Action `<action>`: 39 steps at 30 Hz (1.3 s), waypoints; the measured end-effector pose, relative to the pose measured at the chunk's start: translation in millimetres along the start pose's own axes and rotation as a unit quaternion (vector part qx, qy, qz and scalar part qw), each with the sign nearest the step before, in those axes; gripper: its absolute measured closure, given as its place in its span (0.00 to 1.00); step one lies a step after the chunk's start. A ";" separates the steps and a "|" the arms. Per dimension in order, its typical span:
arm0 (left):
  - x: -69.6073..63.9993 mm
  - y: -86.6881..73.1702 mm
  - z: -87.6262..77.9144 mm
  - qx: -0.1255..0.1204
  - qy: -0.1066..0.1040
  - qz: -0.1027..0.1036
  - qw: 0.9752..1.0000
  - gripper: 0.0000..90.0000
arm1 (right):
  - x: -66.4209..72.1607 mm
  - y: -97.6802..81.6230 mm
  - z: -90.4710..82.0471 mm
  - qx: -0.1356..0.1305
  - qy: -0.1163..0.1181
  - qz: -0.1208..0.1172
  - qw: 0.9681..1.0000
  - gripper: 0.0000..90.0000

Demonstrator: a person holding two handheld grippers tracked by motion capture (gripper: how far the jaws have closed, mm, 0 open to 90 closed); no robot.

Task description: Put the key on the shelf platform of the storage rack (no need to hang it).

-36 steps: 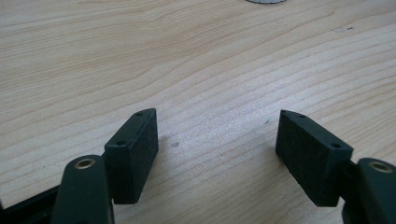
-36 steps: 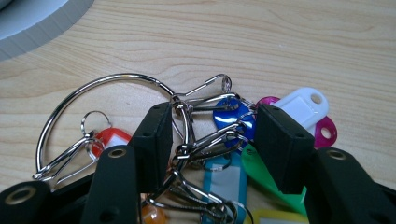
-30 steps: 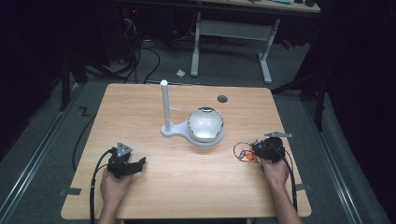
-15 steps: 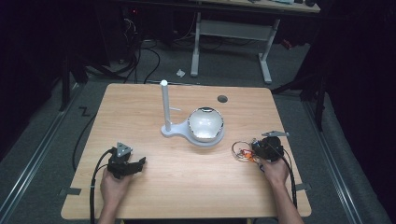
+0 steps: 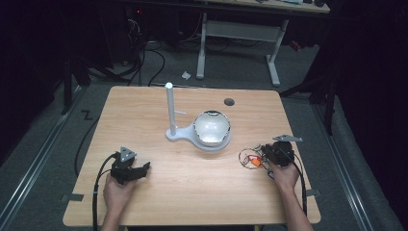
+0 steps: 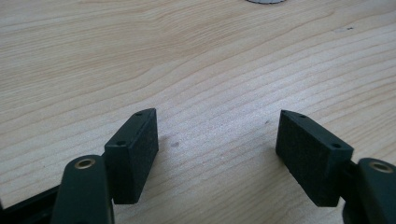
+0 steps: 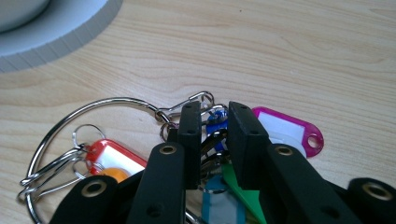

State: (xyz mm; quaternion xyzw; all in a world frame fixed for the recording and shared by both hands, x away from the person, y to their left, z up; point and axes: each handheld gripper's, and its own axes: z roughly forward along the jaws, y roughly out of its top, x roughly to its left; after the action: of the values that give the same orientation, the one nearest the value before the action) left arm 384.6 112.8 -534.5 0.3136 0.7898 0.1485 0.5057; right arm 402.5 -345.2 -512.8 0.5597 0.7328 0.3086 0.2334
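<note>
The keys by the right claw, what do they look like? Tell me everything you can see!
The keys are a jumbled bunch on a big silver wire ring, with smaller rings and a clasp hooked on. Plastic tags hang from it: one red, one pink with a white label, plus blue, green and orange bits. The bunch lies flat on the wooden table, near the white stand's base. The right claw has just been closing over its middle, jaws nearly together with a blue piece and small metal parts between them.
</note>
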 end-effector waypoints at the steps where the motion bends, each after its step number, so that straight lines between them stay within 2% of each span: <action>1: 0.2 0.1 0.0 0.001 -0.001 0.001 1.000 0.33 | 0.0 -0.4 0.2 0.002 0.000 -0.001 1.000 0.85; 9: 0.1 0.1 0.0 0.000 -0.001 0.000 1.000 0.33 | -1.6 -0.5 0.6 -0.003 0.007 0.009 1.000 0.87; 13: 0.0 0.0 0.0 0.000 0.000 0.000 1.000 0.33 | -0.8 0.8 -2.6 -0.017 0.015 0.009 1.000 0.97; 22: 0.3 0.1 0.1 -0.001 -0.001 0.003 1.000 0.34 | -1.9 2.2 -9.1 -0.024 0.017 0.006 1.000 0.98; 39: 0.3 0.1 0.1 0.000 -0.001 0.002 1.000 0.34 | 8.1 19.3 -35.4 -0.052 0.034 -0.028 0.998 0.98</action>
State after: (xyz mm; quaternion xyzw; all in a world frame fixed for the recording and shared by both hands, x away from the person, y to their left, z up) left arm 384.6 113.0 -534.7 0.3152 0.7885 0.1496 0.5064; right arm 389.1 -340.6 -474.2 0.5151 0.7386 0.3586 0.2461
